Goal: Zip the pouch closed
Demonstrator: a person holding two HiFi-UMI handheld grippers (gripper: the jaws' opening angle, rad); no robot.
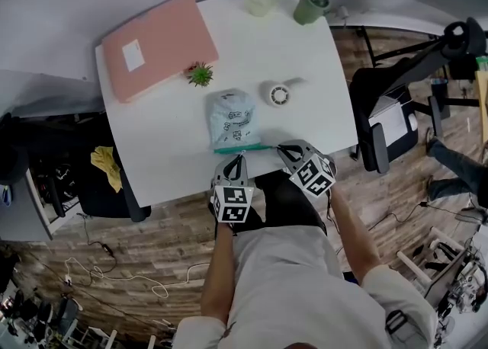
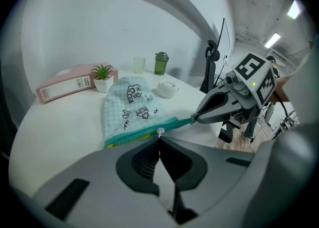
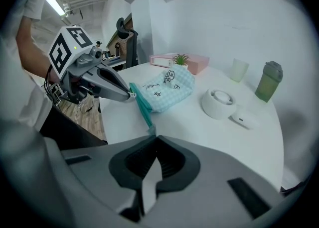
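Table white, floor wood; left gripper, right gripper jaws clamped on pouch.

Office — desk, swivel chair, binder

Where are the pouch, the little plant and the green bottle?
pouch [image 1: 231, 117], head view, on its checked fabric.
little plant [image 1: 200, 74], head view, on its leaves.
green bottle [image 1: 309, 9], head view, on its body.

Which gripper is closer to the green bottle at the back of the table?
Right. The right gripper pinches the end of the zipper on the pouch, on the same side as the green bottle; the left gripper grips the zipper further left, farther away.
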